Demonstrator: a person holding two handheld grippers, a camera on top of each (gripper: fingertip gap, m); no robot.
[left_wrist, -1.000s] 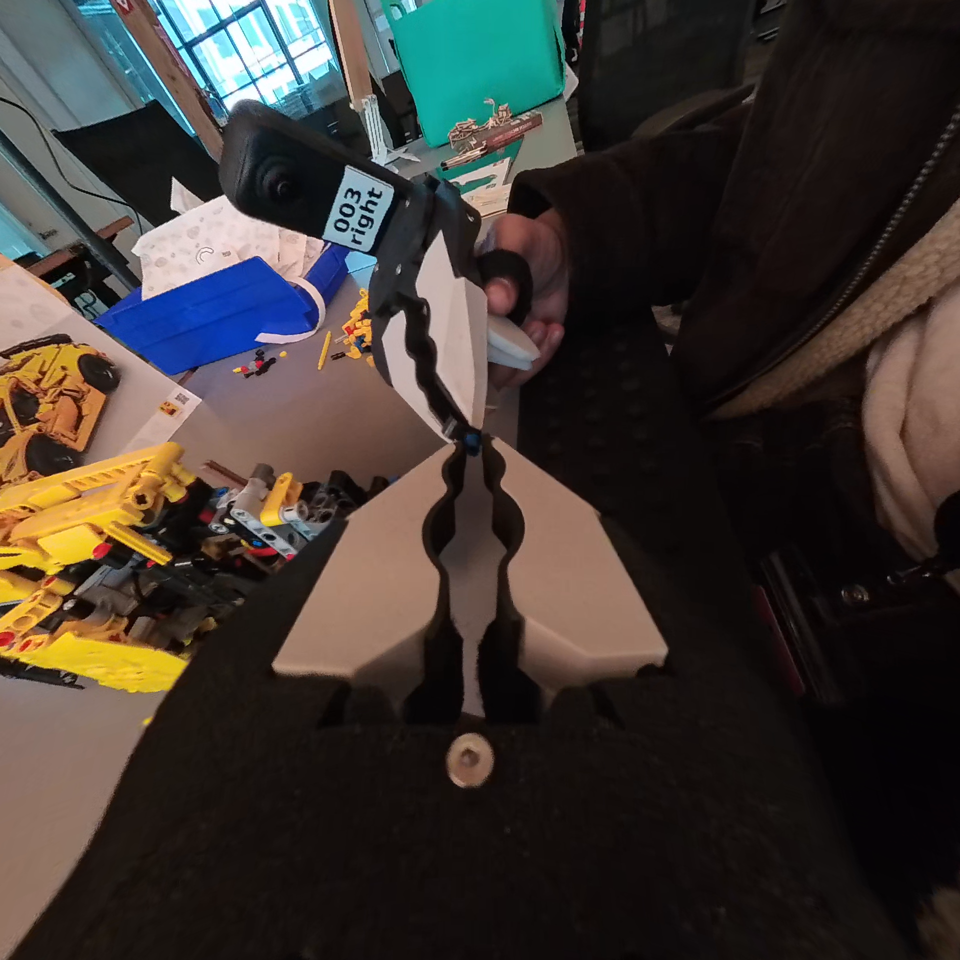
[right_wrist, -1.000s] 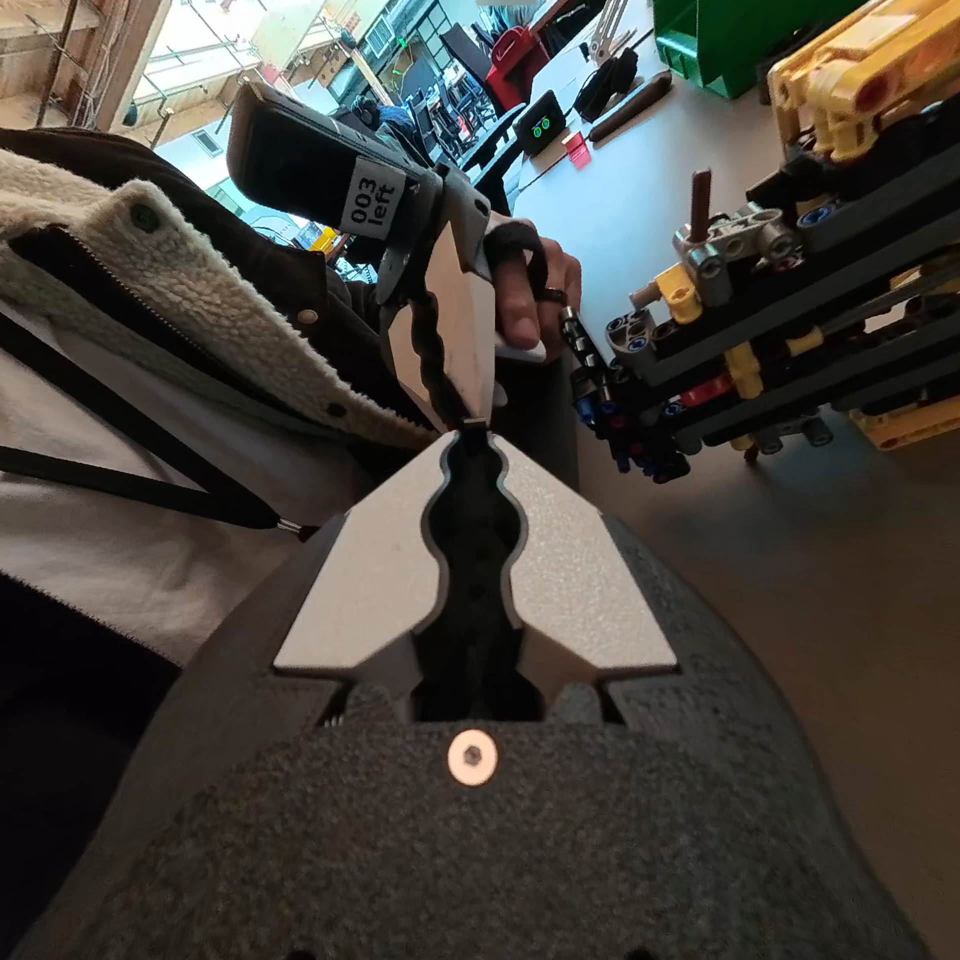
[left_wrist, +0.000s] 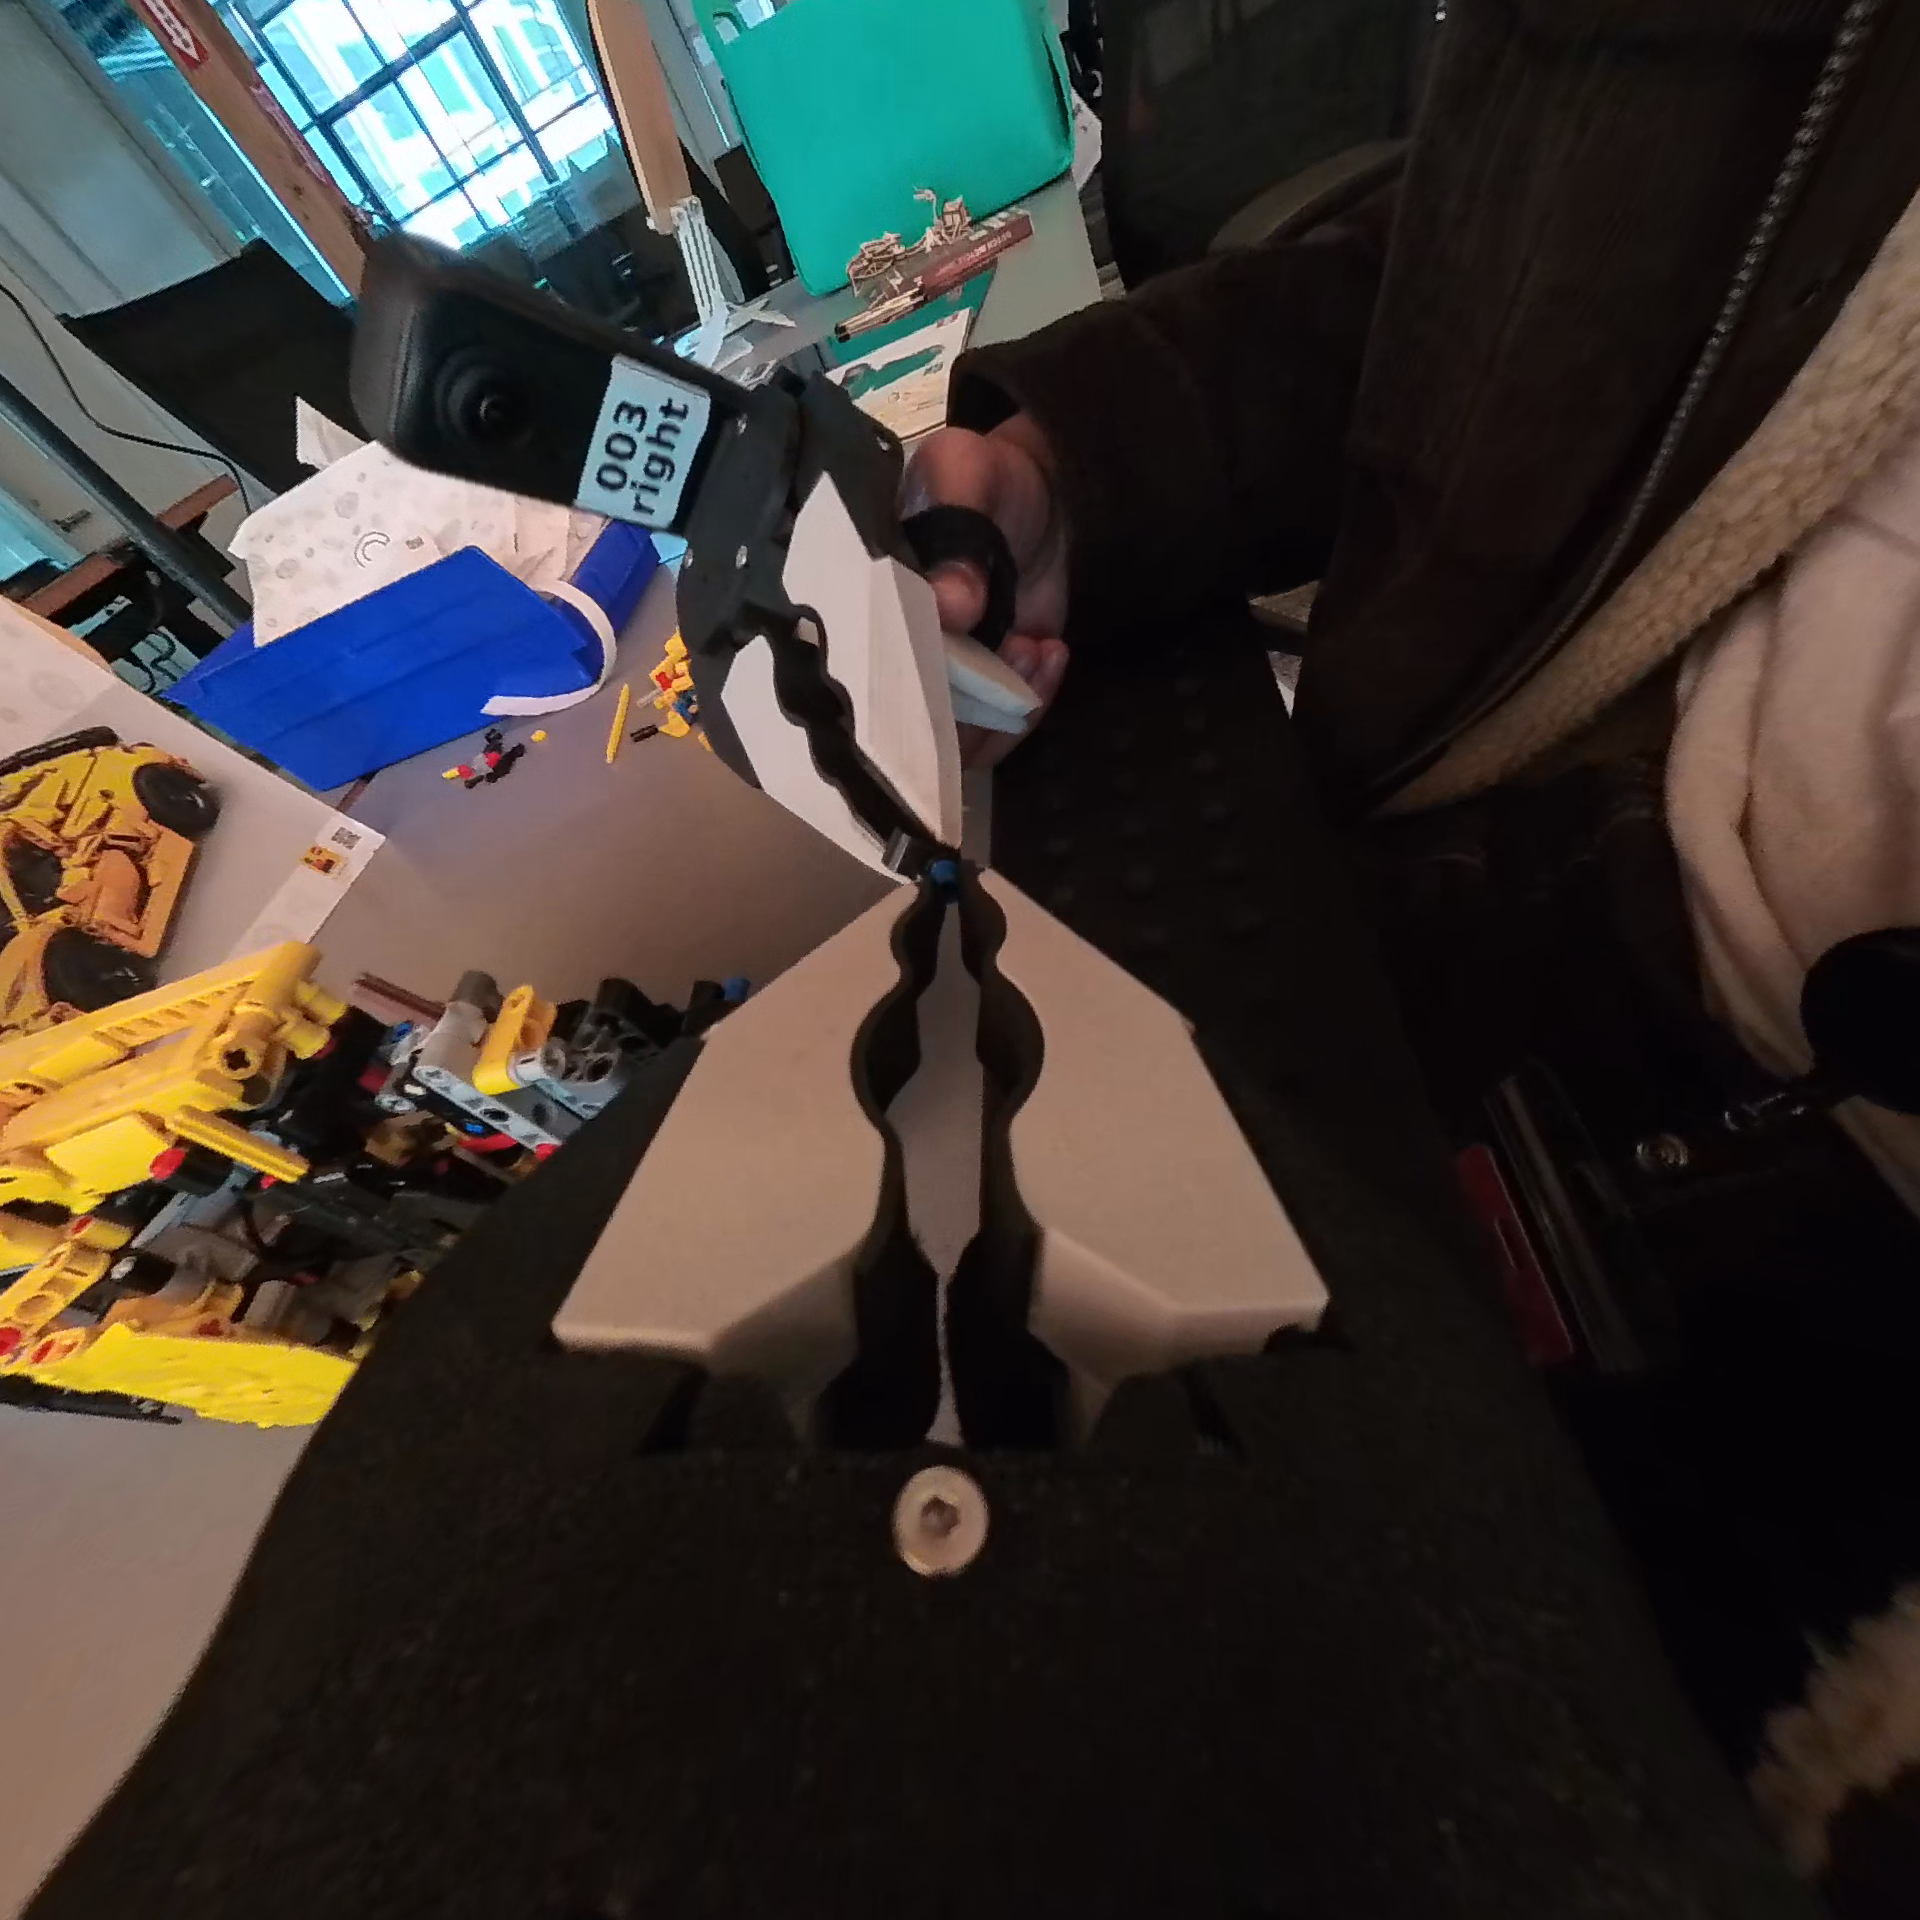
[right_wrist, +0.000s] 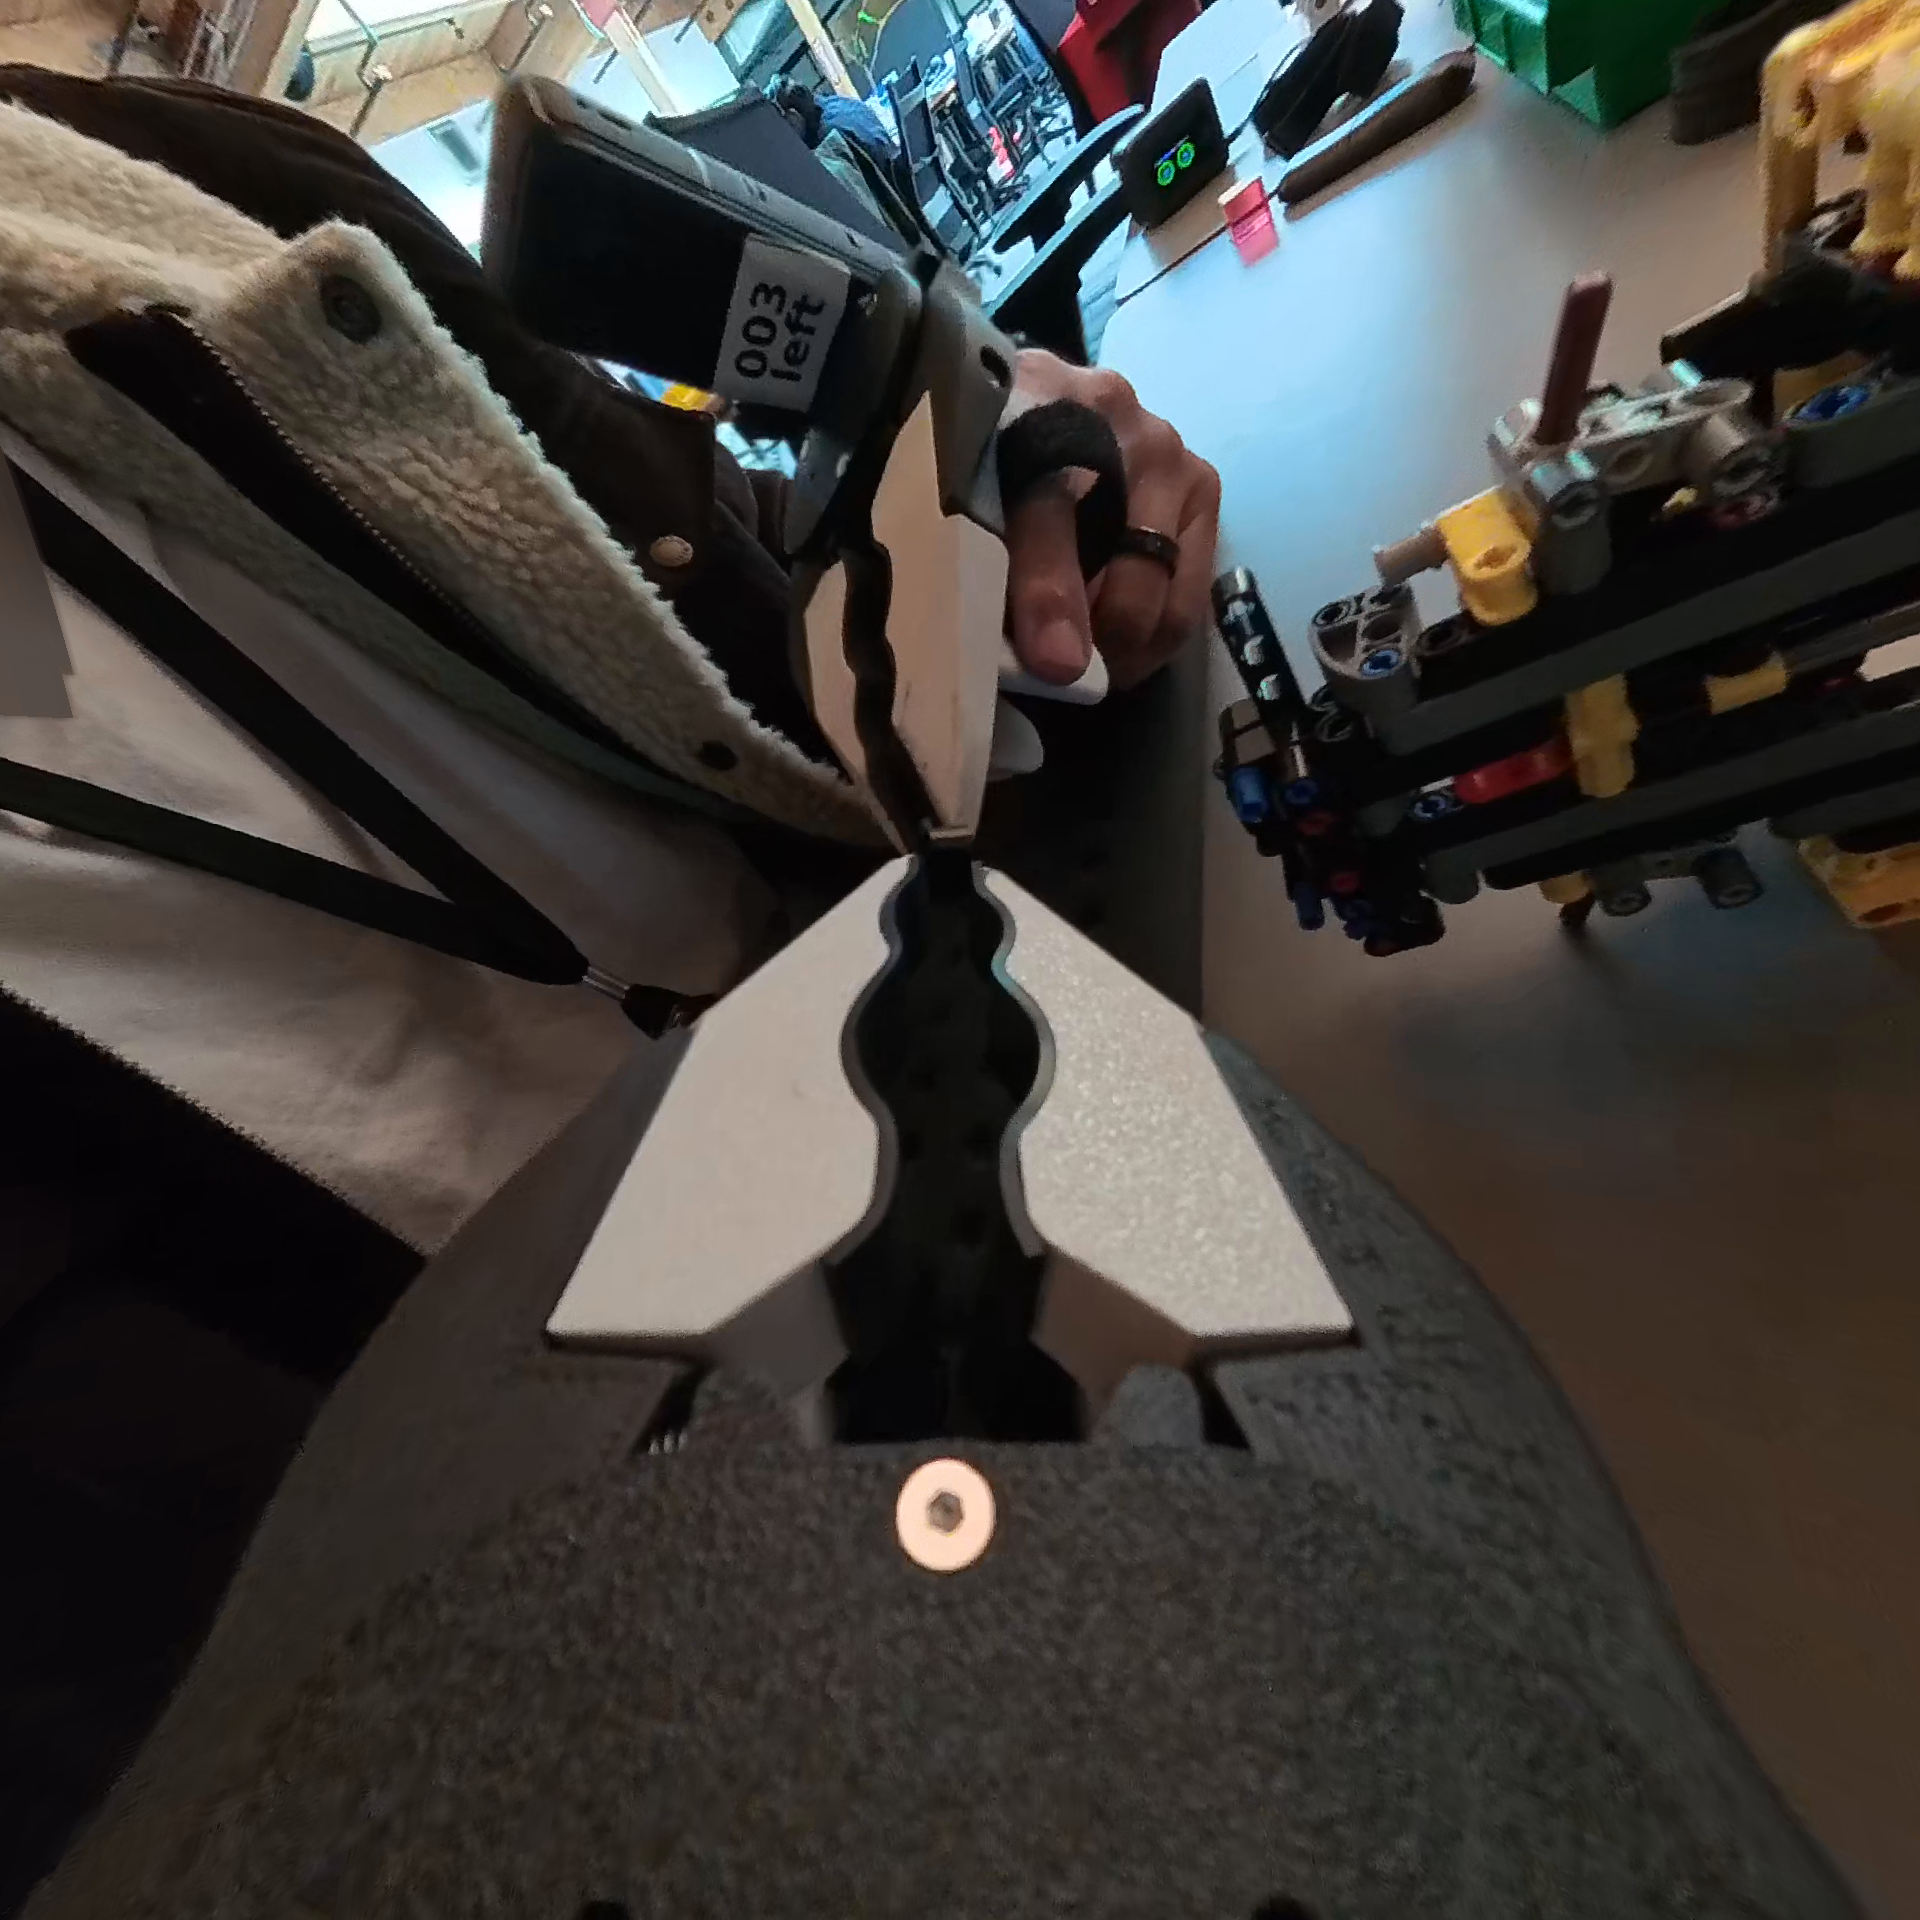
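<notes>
Here, left gripper (left_wrist: 940, 883) and right gripper (right_wrist: 940, 847) tip-to-tip, both pinching one small blue pin (left_wrist: 941, 871).

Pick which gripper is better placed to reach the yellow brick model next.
Left, probably. The left gripper, shut on a blue pin, sits right beside the yellow brick model; the right gripper meets it tip to tip, with the model farther off to its side.
</notes>
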